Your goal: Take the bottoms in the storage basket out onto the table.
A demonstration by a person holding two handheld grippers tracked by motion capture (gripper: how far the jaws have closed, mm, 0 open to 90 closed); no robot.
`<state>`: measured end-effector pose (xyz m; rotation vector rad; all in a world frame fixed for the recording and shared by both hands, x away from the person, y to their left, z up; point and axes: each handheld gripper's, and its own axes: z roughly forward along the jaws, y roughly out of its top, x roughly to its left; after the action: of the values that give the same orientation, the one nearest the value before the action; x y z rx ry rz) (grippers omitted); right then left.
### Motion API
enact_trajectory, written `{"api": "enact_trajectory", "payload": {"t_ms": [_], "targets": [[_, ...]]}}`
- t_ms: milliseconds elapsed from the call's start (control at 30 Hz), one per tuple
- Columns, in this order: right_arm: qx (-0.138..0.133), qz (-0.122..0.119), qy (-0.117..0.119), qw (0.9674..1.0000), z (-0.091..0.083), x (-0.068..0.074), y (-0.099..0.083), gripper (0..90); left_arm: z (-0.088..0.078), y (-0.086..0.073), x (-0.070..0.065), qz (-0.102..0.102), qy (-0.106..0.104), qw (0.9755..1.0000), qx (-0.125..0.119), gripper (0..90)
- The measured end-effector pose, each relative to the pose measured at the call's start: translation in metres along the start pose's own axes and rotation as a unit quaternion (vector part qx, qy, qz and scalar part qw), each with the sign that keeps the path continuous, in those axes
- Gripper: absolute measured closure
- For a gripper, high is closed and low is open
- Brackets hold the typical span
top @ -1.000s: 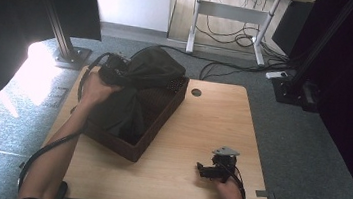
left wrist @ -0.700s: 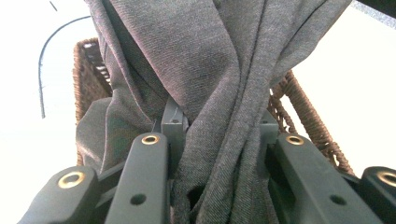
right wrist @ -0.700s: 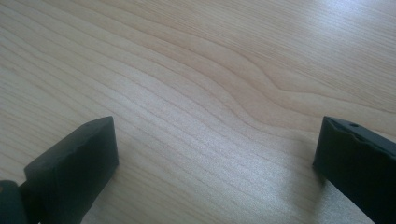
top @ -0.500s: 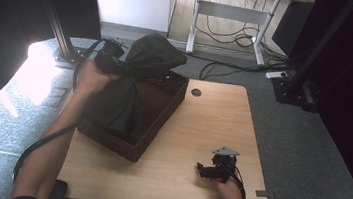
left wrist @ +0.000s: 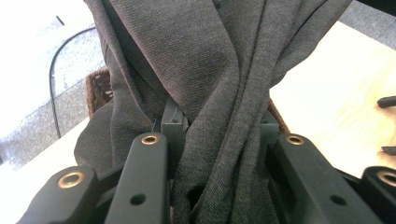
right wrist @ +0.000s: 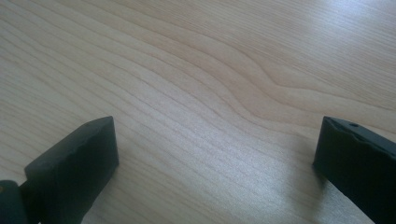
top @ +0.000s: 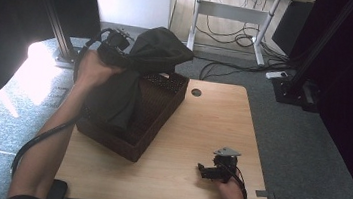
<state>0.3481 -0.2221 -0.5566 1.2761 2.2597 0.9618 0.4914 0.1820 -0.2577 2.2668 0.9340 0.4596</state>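
High view: left gripper (top: 121, 40) raised above the far left corner of the basket (top: 160, 133), fingers clamped on a bunched fold of the dark cloth (top: 157, 52). Cloth gathered at the top, draped over the gripper, then hanging straight down as a long tail into the basket; lower end lying inside, against the left wall. Long axis close to vertical, running from the grip down into the basket. Part of the cloth judged not yet clear of the rim.

Left gripper view: fingers (left wrist: 175, 128) partly closed with grey cloth (left wrist: 219, 93) pinched between them in several pleats; grip looks firm, though taken on a fold rather than an edge. Tabletop (left wrist: 336, 88) visible beyond to the right.

Right gripper view: fingers (right wrist: 84, 158) standing wide apart over bare tabletop (right wrist: 210, 93), nothing between them. High view places the right gripper (top: 217, 169) resting near the front right edge, well apart from basket and cloth.

Judgement: left hand far nearer and sole holder. Coming move turns on the hanging tail: more lift needed straight up along that axis before any sideways carry, otherwise risk of dragging on the rim.
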Motion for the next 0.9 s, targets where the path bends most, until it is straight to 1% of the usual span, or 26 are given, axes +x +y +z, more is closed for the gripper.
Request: {"api": "enact_trajectory", "payload": {"t_ms": [167,300,367,667,700,900], "targets": [[0.000,0.000,0.000,1.0000,-0.001,-0.002,-0.001,0.0,-0.008,0.013,-0.009,0.012,-0.001,0.9999,-0.004,66.8],[0.000,0.001,-0.001,1.0000,-0.002,-0.003,-0.002,0.0,-0.015,0.023,-0.016,0.020,-0.002,0.9998,-0.002,66.7],[0.000,0.001,-0.001,1.0000,-0.002,-0.003,-0.002,0.0,-0.018,0.028,-0.020,0.019,-0.003,0.9998,-0.001,66.7],[0.001,0.001,-0.001,1.0000,-0.002,-0.003,-0.002,0.0,-0.031,0.051,-0.038,0.034,-0.005,0.9994,0.001,66.7],[0.001,0.002,-0.001,1.0000,-0.002,-0.003,-0.002,0.0,-0.033,0.056,-0.042,0.037,-0.005,0.9993,0.002,66.7],[0.001,0.001,0.000,1.0000,-0.002,-0.003,-0.002,0.0,-0.037,0.071,-0.055,0.045,-0.010,0.9989,0.003,66.7]]}}
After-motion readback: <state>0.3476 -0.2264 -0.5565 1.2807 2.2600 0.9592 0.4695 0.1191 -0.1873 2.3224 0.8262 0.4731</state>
